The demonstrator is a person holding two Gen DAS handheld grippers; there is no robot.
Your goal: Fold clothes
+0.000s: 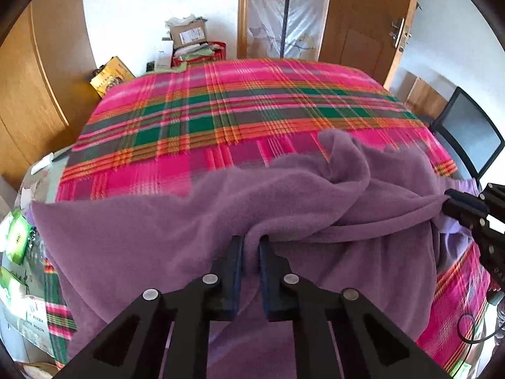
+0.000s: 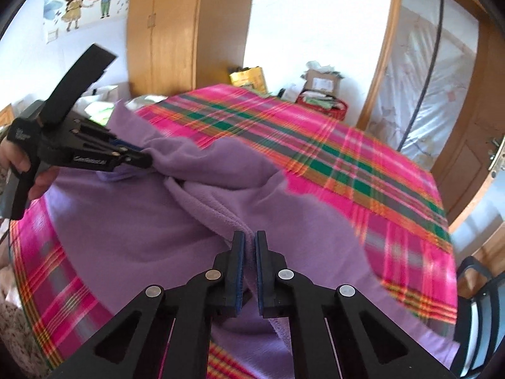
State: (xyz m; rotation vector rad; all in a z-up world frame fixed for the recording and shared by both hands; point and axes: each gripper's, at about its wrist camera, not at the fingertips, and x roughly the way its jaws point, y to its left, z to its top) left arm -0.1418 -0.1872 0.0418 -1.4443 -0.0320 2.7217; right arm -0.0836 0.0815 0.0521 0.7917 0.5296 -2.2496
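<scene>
Two grippers are clenched on the same purple fleece garment (image 1: 189,221), and that is about all the folding done so far, as I judge it. Nearest, the left gripper (image 1: 251,240) pinches a raised ridge of the fleece between its pads; the right gripper (image 2: 250,237) likewise nips a fold close to its camera. Between the two pinch points the cloth bunches into ropey creases, and no neat edge or finished fold shows. Beyond, the garment sprawls rumpled over the pink plaid bedspread (image 1: 240,101), most of it lying on the near half of the bed. Spreading it flat and making every fold appear to remain.
</scene>
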